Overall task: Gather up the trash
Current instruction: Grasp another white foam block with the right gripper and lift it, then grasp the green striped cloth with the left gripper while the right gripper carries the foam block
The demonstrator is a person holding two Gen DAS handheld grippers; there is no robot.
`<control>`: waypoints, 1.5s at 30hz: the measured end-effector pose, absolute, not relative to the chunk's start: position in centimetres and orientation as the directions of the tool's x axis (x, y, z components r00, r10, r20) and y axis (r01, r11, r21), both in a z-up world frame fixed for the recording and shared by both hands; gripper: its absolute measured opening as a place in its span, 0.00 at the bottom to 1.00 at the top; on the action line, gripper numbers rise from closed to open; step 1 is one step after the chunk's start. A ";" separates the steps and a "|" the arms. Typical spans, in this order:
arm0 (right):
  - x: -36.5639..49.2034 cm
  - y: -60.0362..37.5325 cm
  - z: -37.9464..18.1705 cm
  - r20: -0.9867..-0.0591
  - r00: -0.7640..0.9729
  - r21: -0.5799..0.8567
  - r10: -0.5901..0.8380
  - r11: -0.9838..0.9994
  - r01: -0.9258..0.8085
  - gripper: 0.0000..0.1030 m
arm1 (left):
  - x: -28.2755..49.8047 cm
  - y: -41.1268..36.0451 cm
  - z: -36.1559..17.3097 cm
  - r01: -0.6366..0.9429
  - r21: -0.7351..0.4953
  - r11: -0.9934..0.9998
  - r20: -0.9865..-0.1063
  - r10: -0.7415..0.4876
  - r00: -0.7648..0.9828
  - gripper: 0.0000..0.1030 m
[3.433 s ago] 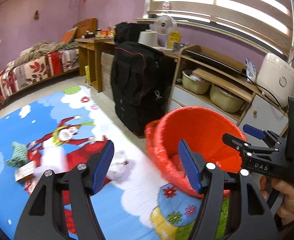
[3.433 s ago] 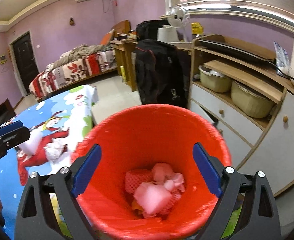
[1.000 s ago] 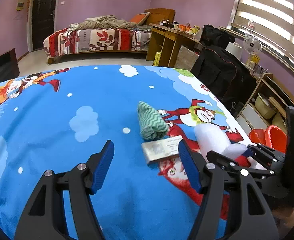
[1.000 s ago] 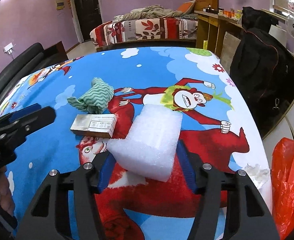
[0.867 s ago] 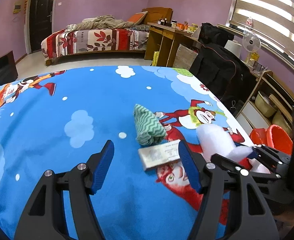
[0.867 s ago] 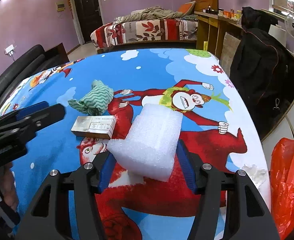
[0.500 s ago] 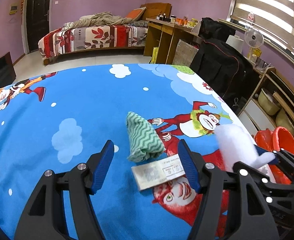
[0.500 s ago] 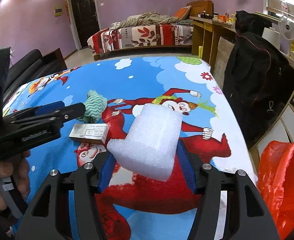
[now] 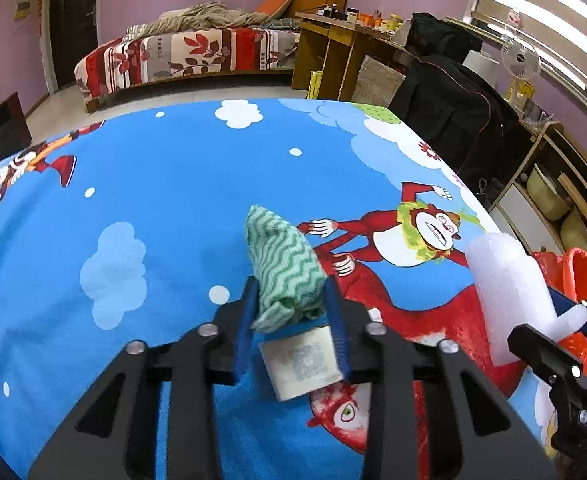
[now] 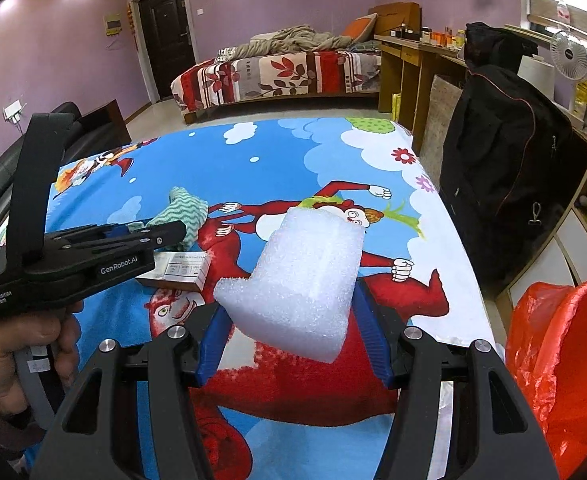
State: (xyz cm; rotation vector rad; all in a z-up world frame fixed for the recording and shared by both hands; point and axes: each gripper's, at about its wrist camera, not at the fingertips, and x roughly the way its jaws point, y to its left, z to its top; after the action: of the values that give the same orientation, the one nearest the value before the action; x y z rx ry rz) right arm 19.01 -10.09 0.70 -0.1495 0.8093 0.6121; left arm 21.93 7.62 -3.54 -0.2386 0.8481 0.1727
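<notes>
My left gripper (image 9: 289, 284) is closing its jaws on the near end of a green zigzag cloth (image 9: 281, 264), and the pads touch its sides. A small white box (image 9: 301, 360) lies on the blue cartoon tablecloth (image 9: 153, 184) just under that gripper. In the right wrist view the left gripper (image 10: 173, 232) reaches the cloth (image 10: 185, 208) above the box (image 10: 177, 266). My right gripper (image 10: 293, 300) is shut on a white foam piece (image 10: 305, 272), held above the table. The foam (image 9: 505, 280) also shows in the left wrist view. A red bin (image 10: 565, 360) lined with a red bag stands off the table's right edge.
A black bag (image 10: 505, 152) leans against a wooden cabinet (image 10: 573, 248) to the right of the table. Beyond the table are a bed (image 10: 277, 72) and a wooden desk (image 10: 409, 56). A dark sofa (image 10: 93, 124) sits at the left.
The left gripper moved forward past the box to the green cloth and its jaws came together on it. The right gripper kept its hold on the foam and rose slightly.
</notes>
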 end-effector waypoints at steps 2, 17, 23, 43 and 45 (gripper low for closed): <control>18.9 -10.2 0.9 -0.714 0.532 0.101 0.455 0.819 -0.565 0.54 | 21.8 7.4 -3.2 -0.242 -0.135 0.961 -0.752 0.060 0.656 0.22; 16.8 -13.1 3.3 -0.671 0.584 0.091 0.457 0.833 -0.546 0.54 | 17.9 4.7 0.7 -0.223 -0.152 0.963 -0.689 0.059 0.723 0.22; 15.8 -14.7 4.5 -0.648 0.610 0.090 0.456 0.841 -0.534 0.54 | 16.4 2.7 2.3 -0.193 -0.150 0.970 -0.665 0.046 0.745 0.22; 14.1 -20.6 6.7 -0.613 0.672 0.076 0.415 0.878 -0.473 0.54 | 13.6 -3.1 5.5 -0.097 -0.125 0.987 -0.626 -0.003 0.780 0.22; 14.0 -21.2 6.8 -0.611 0.677 0.074 0.411 0.881 -0.468 0.54 | 13.4 -3.7 5.7 -0.088 -0.121 0.989 -0.625 -0.007 0.781 0.22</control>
State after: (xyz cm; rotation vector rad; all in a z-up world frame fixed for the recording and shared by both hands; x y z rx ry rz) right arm 13.97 -21.17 6.81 -0.0911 0.6640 0.4945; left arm 13.40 -3.69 5.70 -0.1468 0.6738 0.0439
